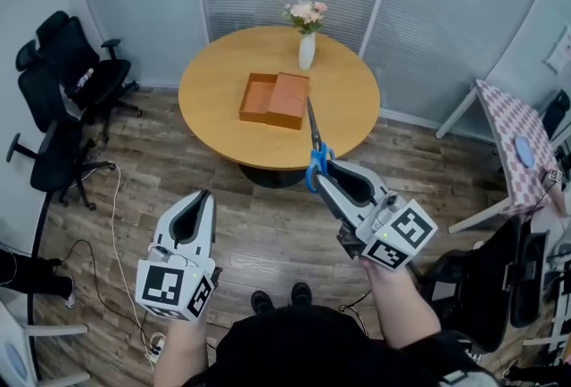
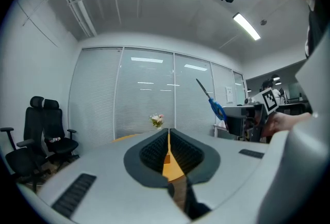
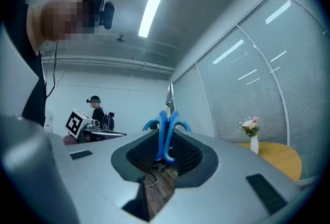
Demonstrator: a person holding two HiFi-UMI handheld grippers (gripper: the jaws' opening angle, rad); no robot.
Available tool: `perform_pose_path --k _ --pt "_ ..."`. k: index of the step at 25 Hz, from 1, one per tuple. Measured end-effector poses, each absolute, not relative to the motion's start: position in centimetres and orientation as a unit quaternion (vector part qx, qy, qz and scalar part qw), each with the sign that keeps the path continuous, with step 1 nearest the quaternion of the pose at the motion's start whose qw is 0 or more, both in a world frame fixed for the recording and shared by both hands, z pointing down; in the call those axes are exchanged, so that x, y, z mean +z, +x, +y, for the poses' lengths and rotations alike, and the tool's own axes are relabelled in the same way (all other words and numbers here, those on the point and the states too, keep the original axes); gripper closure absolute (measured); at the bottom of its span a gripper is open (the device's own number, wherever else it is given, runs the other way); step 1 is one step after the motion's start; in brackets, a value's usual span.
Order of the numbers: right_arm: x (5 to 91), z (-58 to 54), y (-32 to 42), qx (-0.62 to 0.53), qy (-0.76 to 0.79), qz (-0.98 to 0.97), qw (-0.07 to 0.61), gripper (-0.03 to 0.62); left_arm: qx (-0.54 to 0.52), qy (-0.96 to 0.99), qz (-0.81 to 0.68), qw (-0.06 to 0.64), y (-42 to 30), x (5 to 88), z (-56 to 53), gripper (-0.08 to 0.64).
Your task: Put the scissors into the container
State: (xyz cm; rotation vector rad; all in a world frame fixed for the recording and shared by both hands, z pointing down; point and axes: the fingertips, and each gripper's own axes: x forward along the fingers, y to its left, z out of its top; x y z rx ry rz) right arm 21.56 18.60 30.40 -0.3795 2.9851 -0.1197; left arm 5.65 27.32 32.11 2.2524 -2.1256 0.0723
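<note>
Scissors, blue plastic handles and steel blades [image 1: 313, 140], clamped by the handles in right tongs [image 1: 323, 171], blades pointing ahead at round wooden surface [image 1: 348, 91]. They hang in air by its near edge, not over the container. Container is an orange-brown rectangular box [image 1: 259, 98] near the surface's middle, open half on the left, what looks like its lid [image 1: 290, 98] touching on the right. White vase with pink flowers [image 1: 306, 48] sits at the far edge. Left tongs [image 1: 205, 195] closed, nothing between, low over wood floor [image 1: 268, 225].

Step in hand, likely: carry to box. Grip firm, since the long blades may pivot. Bring over the open half, tip blades down along its length, lower inside the walls before release. Stop short of the vase.
</note>
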Motion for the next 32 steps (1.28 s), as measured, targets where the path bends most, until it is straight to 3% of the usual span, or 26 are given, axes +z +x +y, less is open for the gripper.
perform_pose_path --k 14,32 --pt "30.3 19.1 18.2 -0.058 -0.145 0.985 0.074 0.497 0.016 0.732 -0.680 0.026 0.3 33.4 28.4 0.537" --pt "33.0 0.6 12.5 -0.096 -0.129 0.984 0.077 0.497 0.040 0.712 -0.698 0.055 -5.7 35.5 11.9 0.537"
